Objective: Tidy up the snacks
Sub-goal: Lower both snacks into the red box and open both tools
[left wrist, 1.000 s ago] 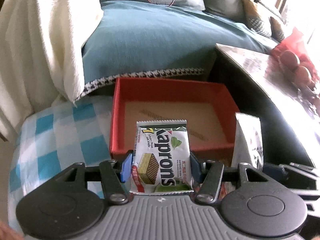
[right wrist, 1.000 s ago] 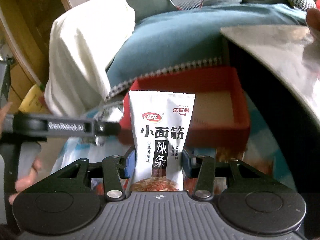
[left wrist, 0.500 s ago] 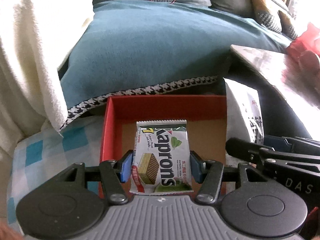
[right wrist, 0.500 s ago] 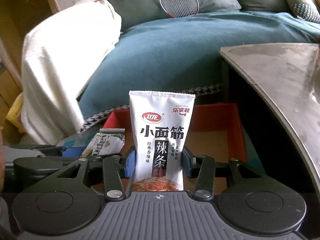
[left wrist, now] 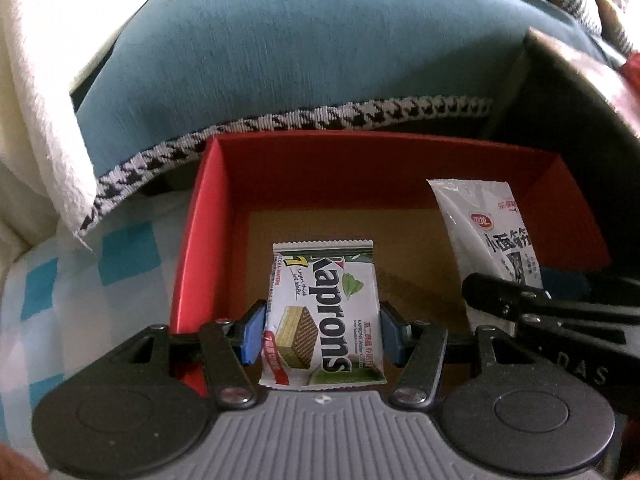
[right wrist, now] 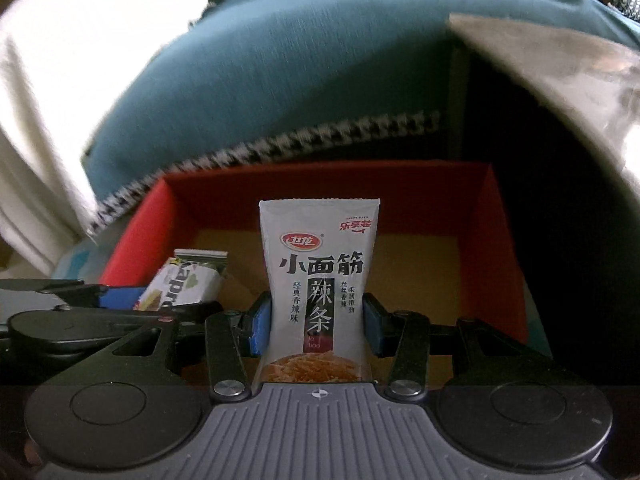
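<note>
Both packets over the red box, release pending.

Left gripper [left wrist: 322, 334] clamped on a Kaprons wafer packet [left wrist: 322, 312], glossy crimped foil, flat and upright, hanging over the left half of the red cardboard box [left wrist: 200, 240]; right gripper [right wrist: 318, 322] pinched on a tall white spicy gluten strip pouch [right wrist: 318, 280], smooth film with serrated top, above the box's brown floor. Step in hand judged as placing: next, lower each until touching the floor, then spread the blue pads, keeping the packets side by side. Beyond, a teal cushion [left wrist: 300, 60] with houndstooth trim, a cream throw [left wrist: 36, 80], checked cloth [left wrist: 80, 280] beneath.
</note>
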The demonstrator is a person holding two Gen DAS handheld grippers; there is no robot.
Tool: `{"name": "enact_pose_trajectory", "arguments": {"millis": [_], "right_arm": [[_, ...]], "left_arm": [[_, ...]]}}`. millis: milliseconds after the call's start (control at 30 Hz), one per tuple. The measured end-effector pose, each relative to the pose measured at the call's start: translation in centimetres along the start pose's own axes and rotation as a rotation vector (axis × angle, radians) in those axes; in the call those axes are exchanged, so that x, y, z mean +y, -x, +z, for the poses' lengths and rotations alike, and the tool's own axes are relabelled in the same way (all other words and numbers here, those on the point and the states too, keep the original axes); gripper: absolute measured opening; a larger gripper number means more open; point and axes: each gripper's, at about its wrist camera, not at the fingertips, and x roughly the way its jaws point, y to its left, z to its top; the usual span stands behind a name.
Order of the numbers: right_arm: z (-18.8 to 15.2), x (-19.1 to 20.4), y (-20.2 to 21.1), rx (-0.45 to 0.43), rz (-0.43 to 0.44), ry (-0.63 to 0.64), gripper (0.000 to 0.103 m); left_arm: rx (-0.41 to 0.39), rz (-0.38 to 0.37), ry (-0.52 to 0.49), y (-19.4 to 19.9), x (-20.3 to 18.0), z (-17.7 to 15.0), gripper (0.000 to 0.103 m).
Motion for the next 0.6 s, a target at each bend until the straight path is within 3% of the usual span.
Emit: {"name": "enact_pose_trajectory", "arguments": {"millis": [400,600], "right_arm": [[-0.7,-0.8,-2.5,0.033,-0.081,0.034,0.055],[-0.8,-1.2,-2.5,0.034,-0.098,0.032,0.059]], "left_arm": [[-0.034,0.086,-0.094,-0.8,-2.9,-0.6,0.051],[0.005,0.061,-0.087,-1.9,-4.0,-1.3,0.051]]}}
